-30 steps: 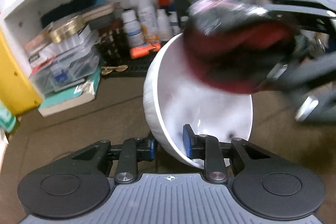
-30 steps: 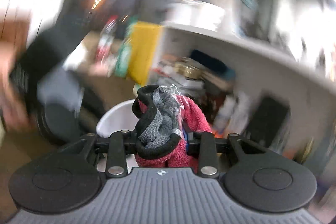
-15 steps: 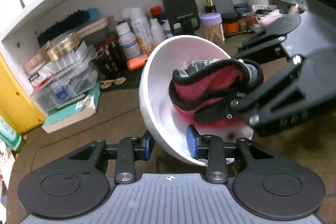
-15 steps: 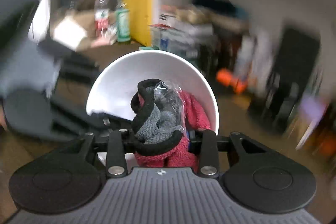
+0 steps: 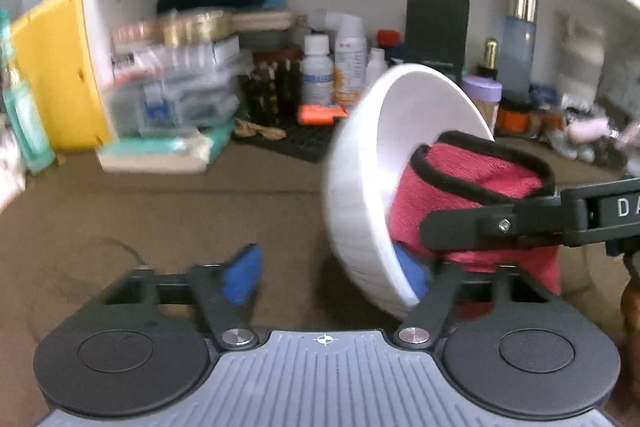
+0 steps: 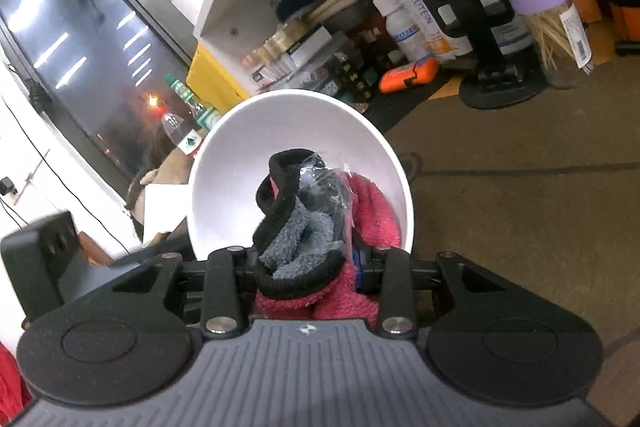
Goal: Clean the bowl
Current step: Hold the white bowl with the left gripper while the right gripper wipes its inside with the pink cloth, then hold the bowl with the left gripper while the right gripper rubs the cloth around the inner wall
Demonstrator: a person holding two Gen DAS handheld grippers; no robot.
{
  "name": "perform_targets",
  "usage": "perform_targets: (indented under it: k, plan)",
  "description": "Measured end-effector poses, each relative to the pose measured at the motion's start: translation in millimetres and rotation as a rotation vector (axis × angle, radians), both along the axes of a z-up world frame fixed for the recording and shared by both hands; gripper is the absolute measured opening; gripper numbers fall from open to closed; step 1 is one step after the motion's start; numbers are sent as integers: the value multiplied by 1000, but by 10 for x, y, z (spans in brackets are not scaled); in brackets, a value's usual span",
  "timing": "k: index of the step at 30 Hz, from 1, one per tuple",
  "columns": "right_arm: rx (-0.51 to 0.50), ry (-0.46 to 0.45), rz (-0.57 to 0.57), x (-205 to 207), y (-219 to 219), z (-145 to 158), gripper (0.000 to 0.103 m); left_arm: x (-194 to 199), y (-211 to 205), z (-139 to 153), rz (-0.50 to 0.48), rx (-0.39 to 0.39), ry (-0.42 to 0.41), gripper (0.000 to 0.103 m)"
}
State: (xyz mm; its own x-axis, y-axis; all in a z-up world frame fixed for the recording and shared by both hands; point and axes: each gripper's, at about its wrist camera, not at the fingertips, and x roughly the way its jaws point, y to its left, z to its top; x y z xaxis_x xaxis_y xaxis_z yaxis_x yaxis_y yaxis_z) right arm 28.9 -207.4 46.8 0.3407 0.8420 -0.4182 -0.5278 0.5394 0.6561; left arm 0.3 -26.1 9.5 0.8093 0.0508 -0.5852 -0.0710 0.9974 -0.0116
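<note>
White bowl [image 5: 360, 187] tipped on edge above table [image 5: 160, 211], mid-table. Left hand-held gripper [image 5: 332, 275] spread wide, right finger inside rim. Right hand-held gripper [image 6: 308, 263] pinching red cloth [image 6: 372, 211] inside bowl. Bowl judged rigid, smooth, breakable; hold at rim.

The bowl [image 5: 360, 195] is plain white, round and deep, with faint ribbing on its outer wall. It is tipped steeply on its side, its mouth facing right in the left wrist view, its lower rim low over the brown counter [image 5: 160, 211]. Stuffed into its opening is a red fluffy cloth [image 5: 472, 183] with black edging; the right wrist view also shows a grey side and a scrap of clear plastic on it.
</note>
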Motion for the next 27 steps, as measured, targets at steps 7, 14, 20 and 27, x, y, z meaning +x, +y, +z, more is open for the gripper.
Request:
perform_targets:
  k: [7, 14, 20, 27]
  plan:
    - [-231, -503, 7, -517, 41, 627, 37, -64, 113, 126, -121, 65, 62, 25]
    - [-645, -1024, 240, -1049, 701, 658, 37, -69, 145, 211, -252, 154, 142, 27]
    - [-961, -1161, 302, -937, 1051, 161, 46, -90, 78, 171, -282, 225, 123, 33]
    - [-651, -629, 178, -500, 702, 323, 48, -55, 91, 215, -247, 205, 69, 35]
